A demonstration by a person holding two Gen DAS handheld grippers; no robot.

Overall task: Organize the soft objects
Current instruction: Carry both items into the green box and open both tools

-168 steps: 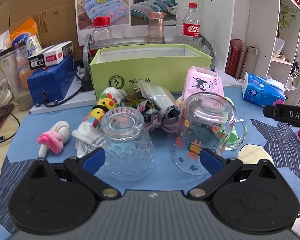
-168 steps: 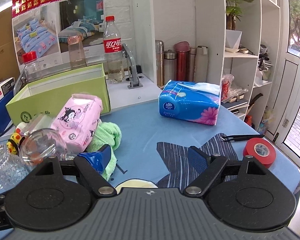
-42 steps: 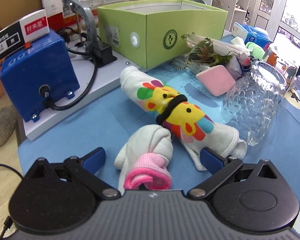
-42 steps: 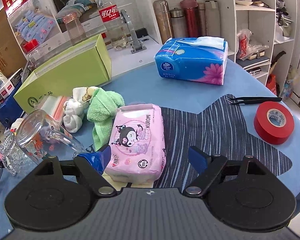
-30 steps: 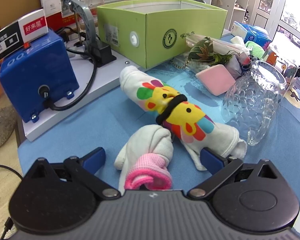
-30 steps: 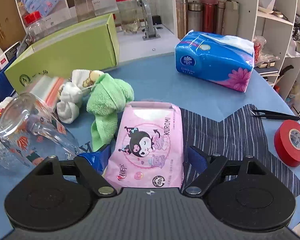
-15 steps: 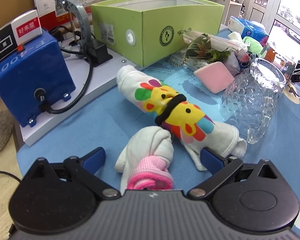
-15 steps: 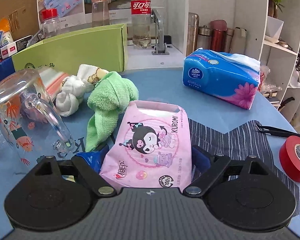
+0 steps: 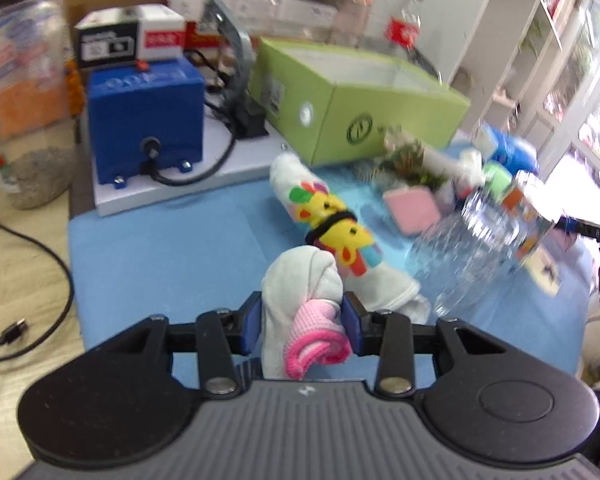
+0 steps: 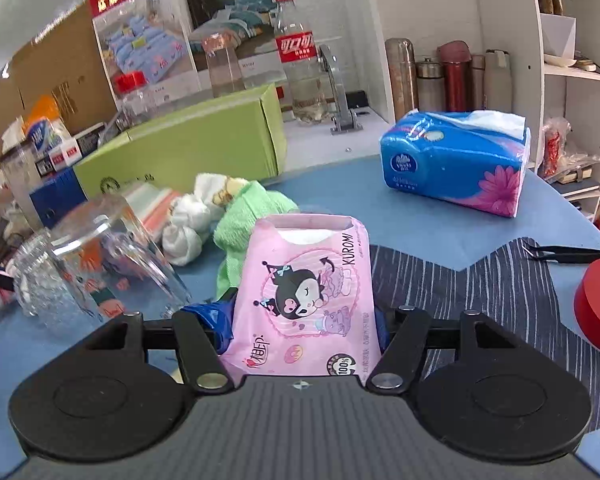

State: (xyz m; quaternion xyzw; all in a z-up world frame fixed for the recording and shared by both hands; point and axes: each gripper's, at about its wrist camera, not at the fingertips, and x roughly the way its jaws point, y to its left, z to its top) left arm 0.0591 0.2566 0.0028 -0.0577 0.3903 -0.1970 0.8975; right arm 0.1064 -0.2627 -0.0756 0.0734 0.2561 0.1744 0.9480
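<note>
My left gripper [image 9: 302, 322] is shut on a white and pink rolled sock [image 9: 306, 312], lifted a little off the blue mat. A rolled white towel with a colourful print [image 9: 336, 240] lies just beyond it. My right gripper [image 10: 306, 322] is shut on a pink Kuromi tissue pack [image 10: 310, 292], held above the mat. A green cloth [image 10: 252, 216] and white sock balls [image 10: 188, 224] lie behind it. The open green box [image 9: 360, 108] stands at the back; it also shows in the right wrist view [image 10: 188, 148].
Two upturned glasses [image 10: 96, 260] stand left of the pink pack. A blue tissue pack [image 10: 456, 164], red tape roll [image 10: 598, 300] and black tweezers [image 10: 572, 252] lie to the right. A blue device [image 9: 144, 116] with a cable sits left of the green box. Bottles stand behind.
Both grippers have closed: the left on the sock, the right on the pink pack. Both have lifted their loads, and the left view has swung and blurred.
</note>
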